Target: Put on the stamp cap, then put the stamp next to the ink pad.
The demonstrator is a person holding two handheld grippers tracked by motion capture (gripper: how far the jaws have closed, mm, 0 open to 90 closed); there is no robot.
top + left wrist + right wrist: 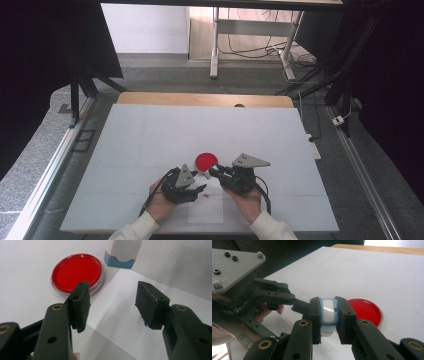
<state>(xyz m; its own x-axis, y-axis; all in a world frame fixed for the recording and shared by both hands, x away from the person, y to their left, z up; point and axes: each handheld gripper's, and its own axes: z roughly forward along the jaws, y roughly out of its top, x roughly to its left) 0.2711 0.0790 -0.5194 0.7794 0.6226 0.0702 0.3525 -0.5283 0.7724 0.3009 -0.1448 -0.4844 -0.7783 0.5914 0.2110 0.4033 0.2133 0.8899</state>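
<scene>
The right gripper [328,315] is clamping the white-and-blue stamp [328,312] beside the red ink pad [77,272]; the left gripper [112,303] is standing apart, empty, over the paper sheet [125,322]; next likely calls for inking the stamp.

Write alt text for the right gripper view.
The right gripper clamps a small white-and-blue stamp between its black jaws above a white table. A round red ink pad lies just beyond, and the left gripper reaches in from the left.

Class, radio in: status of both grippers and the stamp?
Right gripper shut on stamp. Left gripper open over paper, nothing between jaws. Ink pad beside paper; nothing blocking.
</scene>
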